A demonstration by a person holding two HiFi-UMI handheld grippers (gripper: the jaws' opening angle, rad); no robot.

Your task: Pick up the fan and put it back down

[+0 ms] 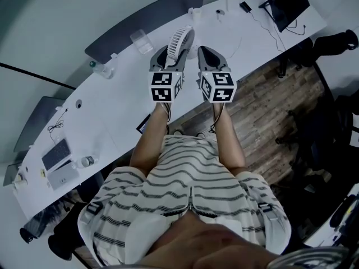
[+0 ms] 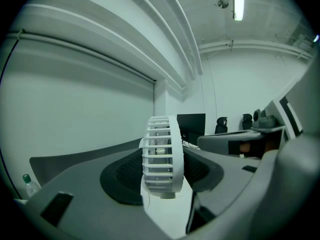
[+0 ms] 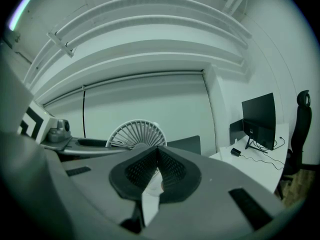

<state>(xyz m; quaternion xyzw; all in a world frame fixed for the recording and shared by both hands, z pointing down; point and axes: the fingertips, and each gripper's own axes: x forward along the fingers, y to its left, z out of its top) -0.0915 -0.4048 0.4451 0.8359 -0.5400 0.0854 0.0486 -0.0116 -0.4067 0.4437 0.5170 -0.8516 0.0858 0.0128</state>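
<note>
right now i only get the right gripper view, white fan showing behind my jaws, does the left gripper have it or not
observer: yes. In the left gripper view the fan stands edge-on between the left gripper jaws, a pad against each side.
operator: is my right one touching it
observer: no. In the head view the right gripper sits to the fan's right with a gap between them.
operator: anything else close by on that side
observer: a clear container stands on the white desk to the left of the fan.
</note>
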